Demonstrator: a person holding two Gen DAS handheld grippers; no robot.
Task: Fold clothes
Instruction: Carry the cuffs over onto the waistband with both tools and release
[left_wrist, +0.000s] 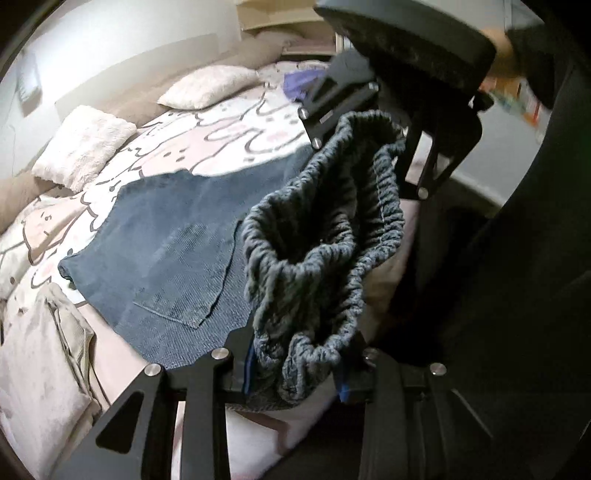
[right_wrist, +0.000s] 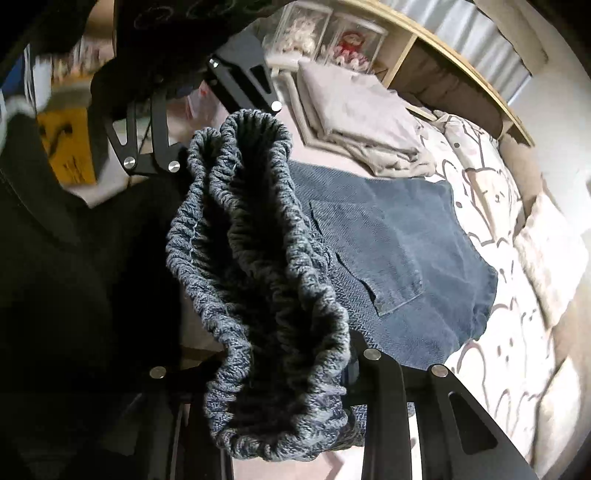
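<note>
Both grippers were clamped on the elasticated waistband (left_wrist: 325, 236) of blue-grey shorts (right_wrist: 399, 236): the left gripper (left_wrist: 295, 373) at one end, the right gripper (right_wrist: 284, 373) at the other. The waistband hung raised between them; the legs lay flat on the patterned bedspread (left_wrist: 207, 125), near a folded beige garment (right_wrist: 362, 122).

I count one blue-grey knit garment with elastic waistband (left_wrist: 177, 236), two fluffy white pillows (left_wrist: 83, 146), one folded beige cloth pile (right_wrist: 365, 122).
</note>
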